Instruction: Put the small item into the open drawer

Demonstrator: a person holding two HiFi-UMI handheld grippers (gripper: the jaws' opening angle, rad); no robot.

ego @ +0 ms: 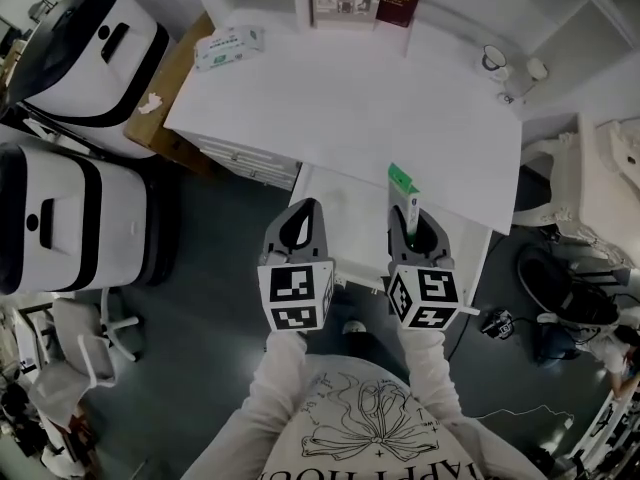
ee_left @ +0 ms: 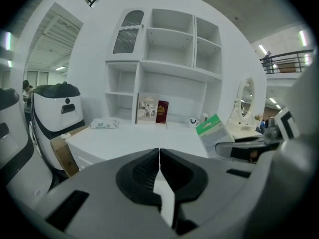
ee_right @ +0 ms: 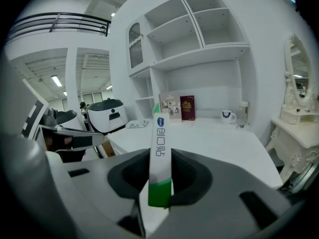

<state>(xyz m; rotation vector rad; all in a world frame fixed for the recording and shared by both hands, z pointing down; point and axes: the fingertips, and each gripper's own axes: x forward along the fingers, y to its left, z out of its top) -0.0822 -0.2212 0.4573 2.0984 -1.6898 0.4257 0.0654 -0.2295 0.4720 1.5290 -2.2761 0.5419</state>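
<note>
Packet (ee_right: 160,153): slim, white, green-ended | right gripper (ego: 416,226) jaws grasping it | left gripper (ego: 300,218) jaws clenched

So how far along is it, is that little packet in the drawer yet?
Not yet. Done: the drawer stands open, and the right gripper grips the green-and-white packet. In hand: the packet is held upright, seemingly over the drawer. Left: lowering it in and letting go. The left gripper is shut, empty.

The left sleeve (ego: 272,388) and right sleeve (ego: 432,373) reach forward side by side. The left gripper (ego: 303,211) points ahead, its jaws pressed together with nothing between them. The right gripper (ego: 416,218), level with it, clamps a thin green-and-white packet (ee_right: 160,156) that stands upright.
</note>
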